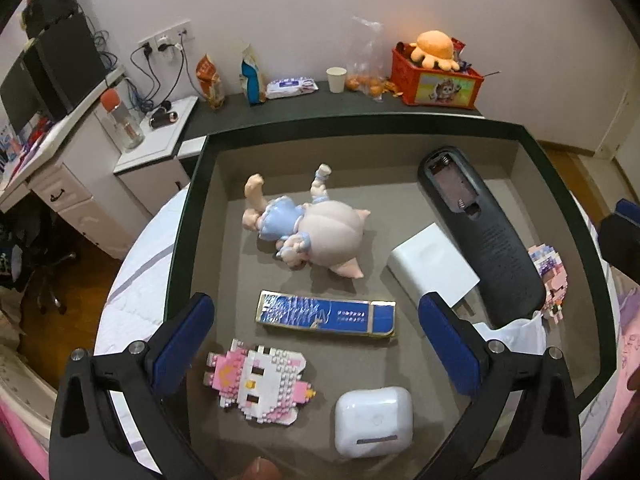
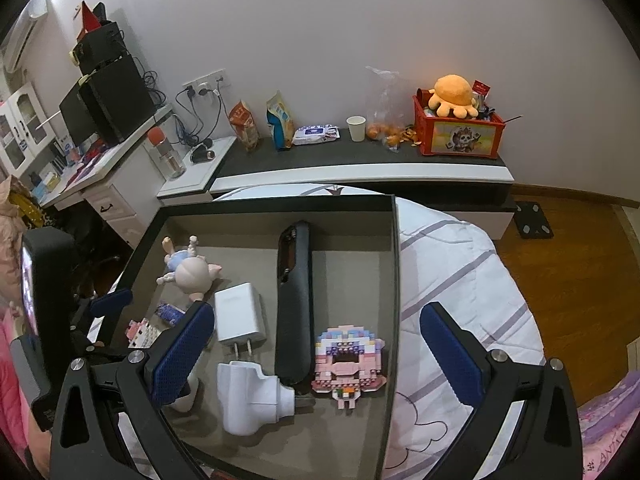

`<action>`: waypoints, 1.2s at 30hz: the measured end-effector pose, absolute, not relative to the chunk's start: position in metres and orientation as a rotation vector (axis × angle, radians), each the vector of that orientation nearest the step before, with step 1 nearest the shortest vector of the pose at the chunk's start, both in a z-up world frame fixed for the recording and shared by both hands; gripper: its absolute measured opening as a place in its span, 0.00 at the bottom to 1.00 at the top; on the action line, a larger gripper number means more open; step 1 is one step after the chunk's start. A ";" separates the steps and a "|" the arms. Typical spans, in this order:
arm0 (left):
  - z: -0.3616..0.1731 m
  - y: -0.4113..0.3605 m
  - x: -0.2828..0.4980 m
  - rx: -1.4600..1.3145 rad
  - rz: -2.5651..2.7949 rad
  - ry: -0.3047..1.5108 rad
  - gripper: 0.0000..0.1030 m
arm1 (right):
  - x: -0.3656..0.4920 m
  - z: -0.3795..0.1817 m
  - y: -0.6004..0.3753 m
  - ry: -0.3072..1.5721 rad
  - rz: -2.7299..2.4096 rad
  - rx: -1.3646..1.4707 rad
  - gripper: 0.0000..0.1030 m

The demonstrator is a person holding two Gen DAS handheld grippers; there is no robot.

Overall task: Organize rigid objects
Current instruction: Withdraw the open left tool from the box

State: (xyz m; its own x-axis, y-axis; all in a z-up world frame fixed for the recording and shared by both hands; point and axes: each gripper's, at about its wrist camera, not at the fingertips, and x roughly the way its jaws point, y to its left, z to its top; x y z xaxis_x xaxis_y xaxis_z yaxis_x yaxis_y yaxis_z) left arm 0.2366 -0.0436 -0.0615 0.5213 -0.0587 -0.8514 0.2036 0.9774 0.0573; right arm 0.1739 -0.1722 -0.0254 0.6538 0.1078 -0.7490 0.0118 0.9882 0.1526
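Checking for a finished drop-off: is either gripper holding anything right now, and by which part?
Nothing is held. The left gripper hangs open above the box, and the right gripper is open too, fingers bare.

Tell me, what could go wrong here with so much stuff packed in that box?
The block kitty and earbud case lie close together under the open left gripper, so reaching for one might nudge the other. The block figure touching the black remote could shed bricks if bumped.
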 end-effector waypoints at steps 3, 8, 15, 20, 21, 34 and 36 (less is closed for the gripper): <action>-0.057 -0.039 0.229 0.145 -0.161 1.007 1.00 | 0.167 -0.020 -0.168 0.851 0.057 0.138 1.00; -0.033 -0.028 0.203 0.118 -0.167 0.949 1.00 | 0.151 -0.006 -0.163 0.826 0.052 0.132 1.00; 0.001 -0.008 0.150 0.089 -0.152 0.865 1.00 | 0.109 0.015 -0.148 0.789 0.065 0.112 1.00; 0.015 0.004 0.109 0.071 -0.135 0.813 1.00 | 0.074 0.018 -0.140 0.782 0.066 0.110 1.00; 0.016 0.007 0.098 0.065 -0.128 0.807 1.00 | 0.066 0.016 -0.139 0.786 0.067 0.111 1.00; -0.008 0.013 0.033 0.024 -0.125 0.858 1.00 | 0.012 -0.027 -0.136 0.877 0.038 0.142 1.00; -0.008 0.015 0.031 0.024 -0.121 0.853 1.00 | 0.012 -0.031 -0.134 0.885 0.034 0.141 1.00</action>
State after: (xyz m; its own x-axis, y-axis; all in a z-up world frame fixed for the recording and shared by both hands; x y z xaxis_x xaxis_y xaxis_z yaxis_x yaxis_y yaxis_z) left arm 0.0314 0.0153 -0.0076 0.6510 -0.0971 -0.7528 0.1161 0.9929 -0.0277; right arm 0.0121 -0.1342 -0.0311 0.6337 0.0883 -0.7685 0.0285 0.9901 0.1373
